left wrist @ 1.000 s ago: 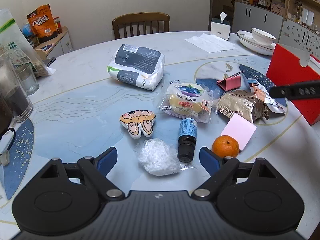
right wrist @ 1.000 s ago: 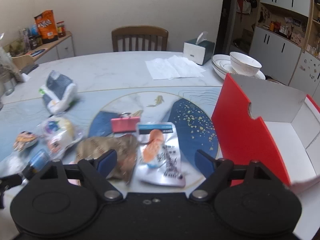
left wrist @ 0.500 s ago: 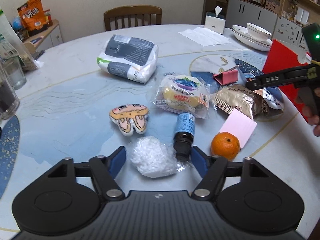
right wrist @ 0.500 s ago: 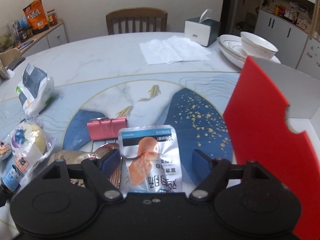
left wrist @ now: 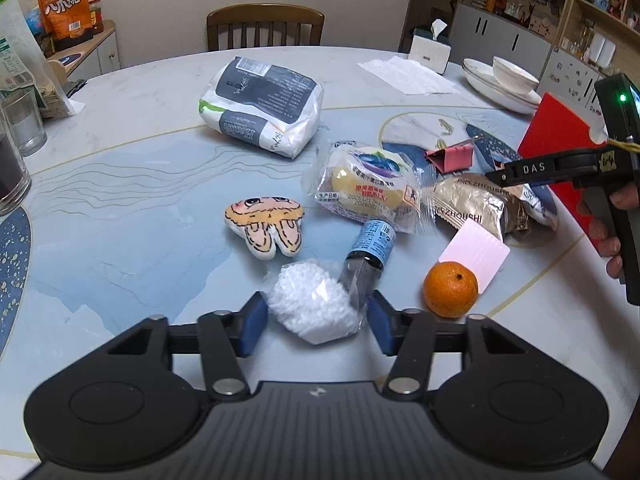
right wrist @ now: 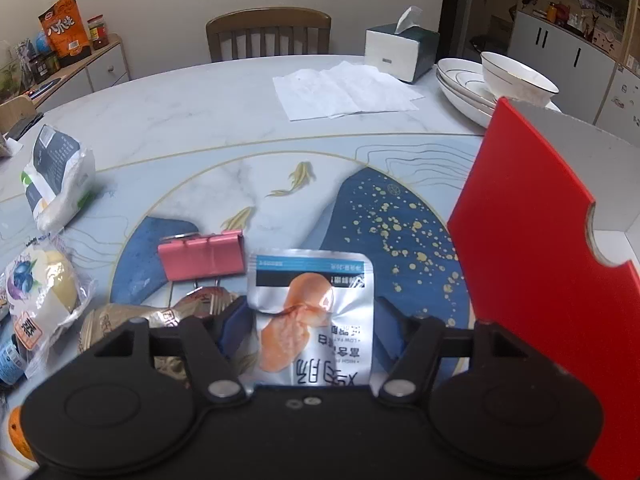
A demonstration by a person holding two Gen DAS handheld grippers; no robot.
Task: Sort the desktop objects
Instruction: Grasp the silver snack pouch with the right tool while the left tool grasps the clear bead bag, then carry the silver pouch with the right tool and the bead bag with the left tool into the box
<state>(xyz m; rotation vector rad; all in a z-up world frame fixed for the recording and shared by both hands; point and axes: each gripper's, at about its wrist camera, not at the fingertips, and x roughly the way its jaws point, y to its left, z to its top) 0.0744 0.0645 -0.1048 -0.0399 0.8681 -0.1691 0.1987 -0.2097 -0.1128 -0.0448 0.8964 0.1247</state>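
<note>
My left gripper (left wrist: 318, 320) is low over the table and its jaws are closing. Their blue pads meet the sides of a small clear bag of white pellets (left wrist: 316, 304). A blue-labelled dark bottle (left wrist: 370, 248) lies just beyond the bag, with an orange (left wrist: 451, 289) to the right. My right gripper (right wrist: 308, 320) is closing too, its pads against the edges of a silver snack pouch (right wrist: 310, 308), which buckles slightly. A pink binder clip (right wrist: 202, 254) lies just past the pouch. The red box (right wrist: 532, 272) stands open at the right.
A rabbit plush (left wrist: 266, 226), a wrapped bun (left wrist: 370, 188), a gold packet (left wrist: 468, 204), a pink card (left wrist: 474, 254) and a large white-grey bag (left wrist: 262, 106) lie mid-table. Glasses (left wrist: 22, 124) stand left. A tissue box (right wrist: 400, 50), papers and stacked dishes (right wrist: 516, 76) sit at the back.
Both pairs of jaws have narrowed, the left around the pellet bag, the right around the silver pouch. The right gripper came down and closer over the pouch. The left stayed put.
</note>
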